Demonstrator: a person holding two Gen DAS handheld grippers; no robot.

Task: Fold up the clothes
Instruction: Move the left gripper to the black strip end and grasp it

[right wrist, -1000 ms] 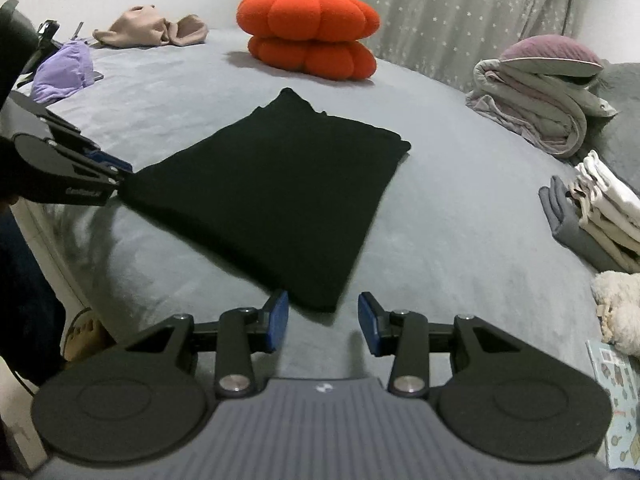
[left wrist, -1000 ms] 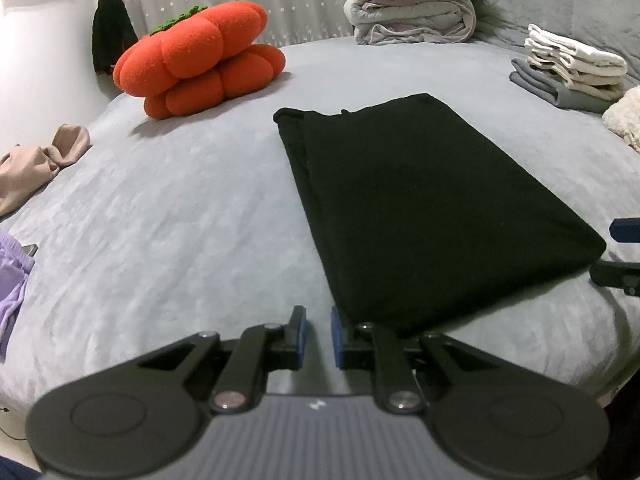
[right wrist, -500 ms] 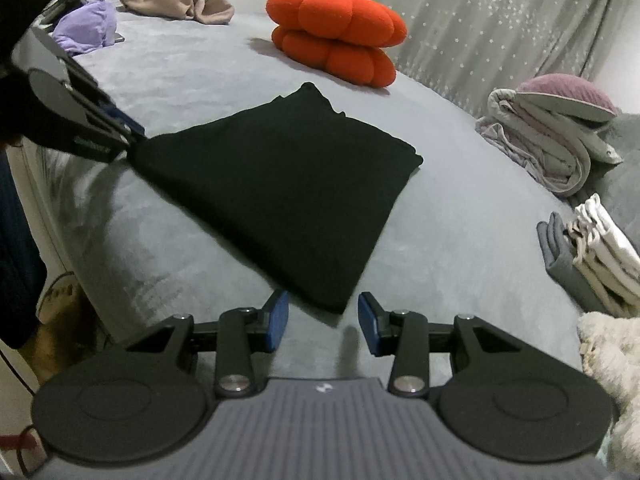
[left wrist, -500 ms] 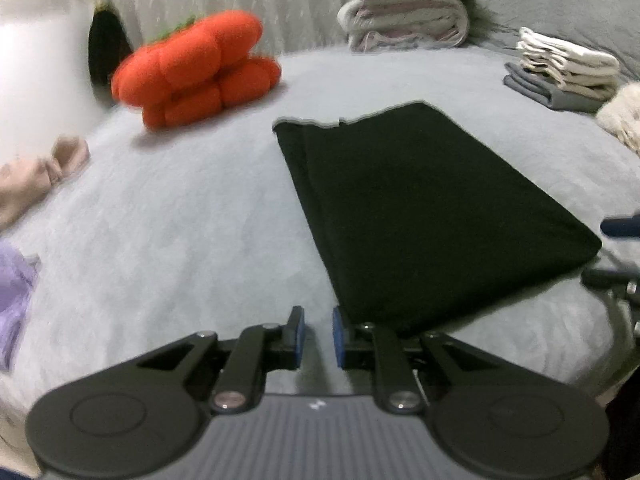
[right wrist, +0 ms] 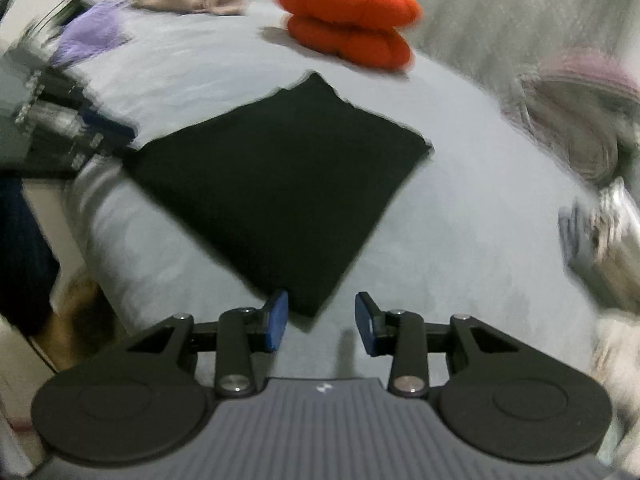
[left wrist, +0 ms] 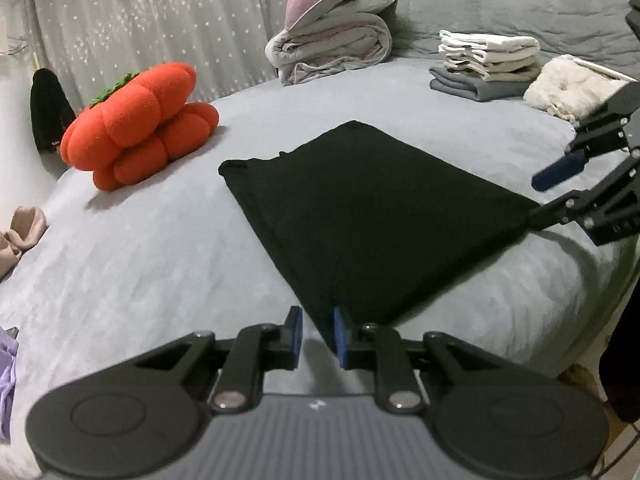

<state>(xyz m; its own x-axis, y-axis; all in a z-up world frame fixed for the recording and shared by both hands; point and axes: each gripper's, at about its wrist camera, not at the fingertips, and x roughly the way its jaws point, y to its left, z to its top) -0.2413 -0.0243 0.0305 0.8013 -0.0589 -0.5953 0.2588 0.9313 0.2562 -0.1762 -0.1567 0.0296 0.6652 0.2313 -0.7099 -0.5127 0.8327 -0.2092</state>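
Grey bed [left wrist: 140,248], starred curtain [left wrist: 160,20]

Dim, soft indoor light, no glare. Left wrist view mostly sharp, with fisheye bending and dark corners at the edges. Right wrist view smeared by motion blur throughout, worst at the rim. Faint shadows on the bed [left wrist: 168,248] beside the orange cushion [left wrist: 136,120] and under the black garment [left wrist: 372,216], itself featureless.

One black folded garment [left wrist: 372,216], one orange pumpkin cushion [left wrist: 136,124], two tongs (both gaping), one clothes stack [left wrist: 486,64].
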